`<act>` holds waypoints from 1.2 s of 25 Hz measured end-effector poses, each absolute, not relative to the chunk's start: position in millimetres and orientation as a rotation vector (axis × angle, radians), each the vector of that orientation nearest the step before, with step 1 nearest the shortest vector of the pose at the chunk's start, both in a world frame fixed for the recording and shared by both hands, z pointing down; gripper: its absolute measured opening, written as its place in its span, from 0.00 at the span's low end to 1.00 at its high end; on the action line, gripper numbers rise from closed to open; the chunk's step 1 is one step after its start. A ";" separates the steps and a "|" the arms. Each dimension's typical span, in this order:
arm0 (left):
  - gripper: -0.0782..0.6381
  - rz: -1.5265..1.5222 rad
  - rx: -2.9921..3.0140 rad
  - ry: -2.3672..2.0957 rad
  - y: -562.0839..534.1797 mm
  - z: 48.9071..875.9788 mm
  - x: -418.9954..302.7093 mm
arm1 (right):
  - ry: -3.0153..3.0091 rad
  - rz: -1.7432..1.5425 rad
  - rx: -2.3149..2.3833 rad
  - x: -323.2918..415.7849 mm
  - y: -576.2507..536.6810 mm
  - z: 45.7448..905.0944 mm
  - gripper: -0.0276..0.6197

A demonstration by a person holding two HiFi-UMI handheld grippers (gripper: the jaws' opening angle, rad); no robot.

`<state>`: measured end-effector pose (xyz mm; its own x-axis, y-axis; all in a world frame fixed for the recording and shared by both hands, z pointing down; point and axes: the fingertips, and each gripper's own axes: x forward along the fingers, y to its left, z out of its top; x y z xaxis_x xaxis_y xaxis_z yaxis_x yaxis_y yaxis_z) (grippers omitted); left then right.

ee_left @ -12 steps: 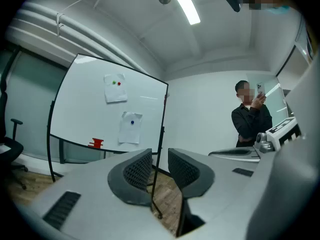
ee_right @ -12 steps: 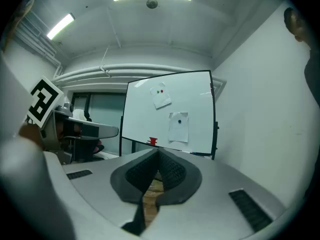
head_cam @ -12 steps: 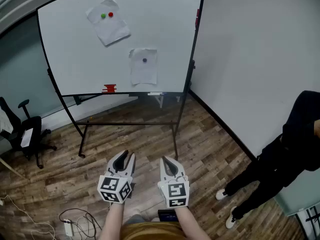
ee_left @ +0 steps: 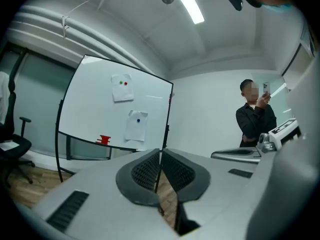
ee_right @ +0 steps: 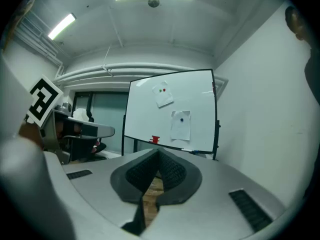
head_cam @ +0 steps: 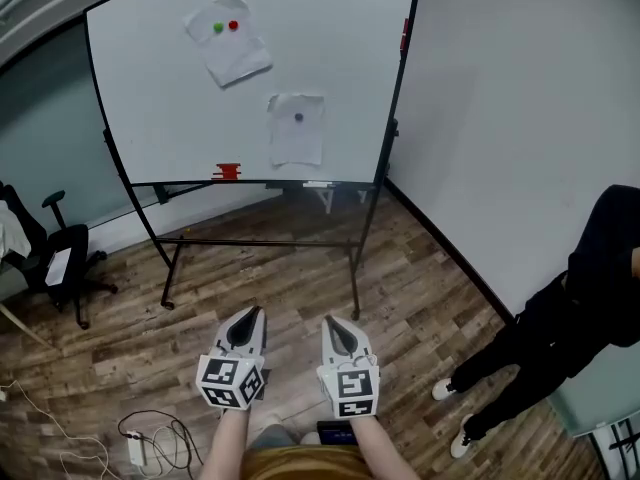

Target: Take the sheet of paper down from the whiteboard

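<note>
A whiteboard (head_cam: 160, 98) on a black wheeled stand carries two sheets of paper. The upper sheet (head_cam: 229, 52) hangs tilted under a green and a red magnet. The lower sheet (head_cam: 297, 129) hangs under one dark magnet. Both sheets also show in the left gripper view, upper sheet (ee_left: 122, 88) and lower sheet (ee_left: 136, 125), and in the right gripper view, lower sheet (ee_right: 180, 125). My left gripper (head_cam: 249, 315) and right gripper (head_cam: 333, 324) are held side by side low in the head view, well short of the board. Both are shut and empty, pointing at the board.
A red object (head_cam: 228, 172) rests on the board's tray. A black office chair (head_cam: 52, 260) stands at the left. A person in black (head_cam: 560, 318) stands at the right by the white wall. Cables and a power strip (head_cam: 135, 450) lie on the wood floor.
The whiteboard has shifted slightly right and down in the head view. The left gripper's jaws look more closed than before. The grippers stay low, side by side.
</note>
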<state>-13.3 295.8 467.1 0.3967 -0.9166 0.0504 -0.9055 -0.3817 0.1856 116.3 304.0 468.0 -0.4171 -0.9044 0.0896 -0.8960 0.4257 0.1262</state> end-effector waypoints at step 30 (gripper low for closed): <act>0.32 -0.261 2.457 -1.619 -97.9 450.5 -76.0 | -2.528 -0.199 1.726 81.8 -94.7 440.8 0.29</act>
<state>-76.0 -97.9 450.5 0.3891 -0.9202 -0.0436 -0.8872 -0.3871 0.2512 81.8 -94.7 440.8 -0.3648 -0.9310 -0.0116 -0.9214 0.3591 0.1486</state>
